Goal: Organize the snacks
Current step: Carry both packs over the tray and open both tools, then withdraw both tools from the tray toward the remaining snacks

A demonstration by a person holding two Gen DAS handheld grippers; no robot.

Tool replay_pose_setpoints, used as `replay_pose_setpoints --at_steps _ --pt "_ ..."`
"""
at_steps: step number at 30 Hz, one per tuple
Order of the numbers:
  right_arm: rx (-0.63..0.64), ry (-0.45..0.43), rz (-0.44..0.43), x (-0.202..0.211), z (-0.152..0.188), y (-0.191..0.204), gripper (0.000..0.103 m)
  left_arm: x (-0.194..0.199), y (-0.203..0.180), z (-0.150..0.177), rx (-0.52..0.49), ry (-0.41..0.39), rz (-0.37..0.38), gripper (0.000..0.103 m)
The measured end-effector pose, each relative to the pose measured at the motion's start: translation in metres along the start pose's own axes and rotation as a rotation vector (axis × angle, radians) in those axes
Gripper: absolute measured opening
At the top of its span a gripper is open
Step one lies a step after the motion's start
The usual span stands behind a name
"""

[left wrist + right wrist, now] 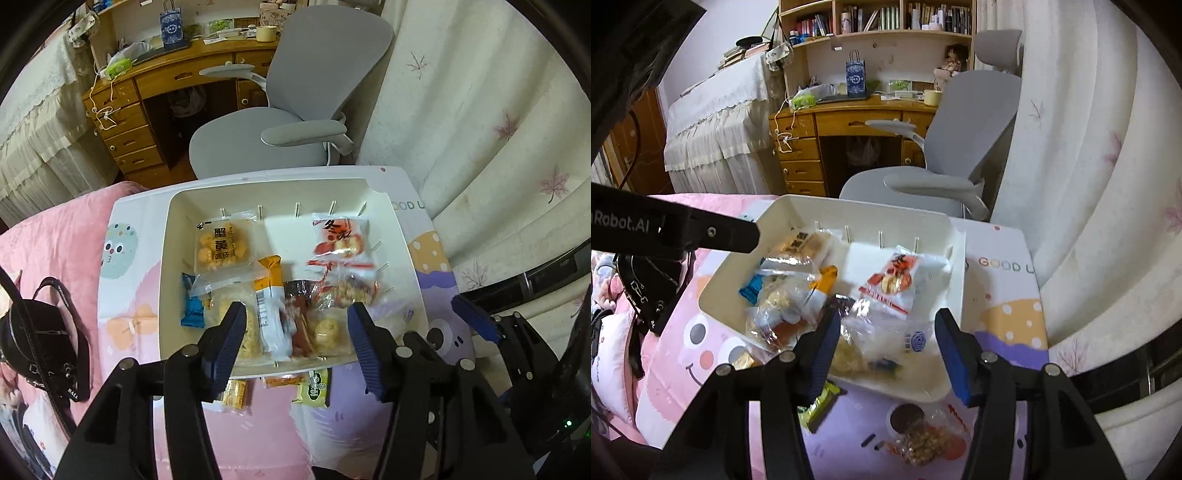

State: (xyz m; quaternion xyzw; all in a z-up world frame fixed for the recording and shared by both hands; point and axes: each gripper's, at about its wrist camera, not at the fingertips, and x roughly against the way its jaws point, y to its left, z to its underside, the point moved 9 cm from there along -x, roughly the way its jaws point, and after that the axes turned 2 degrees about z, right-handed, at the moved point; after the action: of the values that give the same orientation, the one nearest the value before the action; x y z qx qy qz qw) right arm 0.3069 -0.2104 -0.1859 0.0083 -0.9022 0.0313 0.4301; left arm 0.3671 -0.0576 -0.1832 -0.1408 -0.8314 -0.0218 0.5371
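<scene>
A white bin [400,236] holds several snack packets: a yellow one [221,245], a red one [341,238], a blue one [192,308] and an orange-white bar [271,295]. My left gripper [296,308] hangs open over the bin's near half, its jaws apart with nothing pressed between them. Outside the near rim lie a yellow packet [234,395], an orange one [284,380] and a green one [314,389]. My right gripper [886,315] is open above the bin's near right corner [923,391], over clear packets [882,343]. A clear nut packet [916,439] lies on the board below it.
The bin sits on a cartoon-printed board [129,280] on a pink bed. A black bag [37,339] lies to the left. A grey office chair [295,122] and a wooden desk [147,96] stand beyond, and a curtain [480,129] hangs on the right.
</scene>
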Motion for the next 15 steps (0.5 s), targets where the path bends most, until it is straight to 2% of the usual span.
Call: replay_pose_setpoints --at_steps 6,8,15 --pt "0.009 0.012 -0.022 0.010 0.012 -0.009 0.062 0.003 -0.011 0.012 0.022 0.009 -0.035 0.059" --pt "0.008 0.016 -0.035 0.016 0.017 -0.014 0.062 0.005 -0.017 0.019 0.033 0.016 -0.042 0.062" --pt "-0.010 0.053 -0.104 0.028 0.040 -0.029 0.064 0.014 -0.028 0.059 0.096 0.036 -0.107 0.067"
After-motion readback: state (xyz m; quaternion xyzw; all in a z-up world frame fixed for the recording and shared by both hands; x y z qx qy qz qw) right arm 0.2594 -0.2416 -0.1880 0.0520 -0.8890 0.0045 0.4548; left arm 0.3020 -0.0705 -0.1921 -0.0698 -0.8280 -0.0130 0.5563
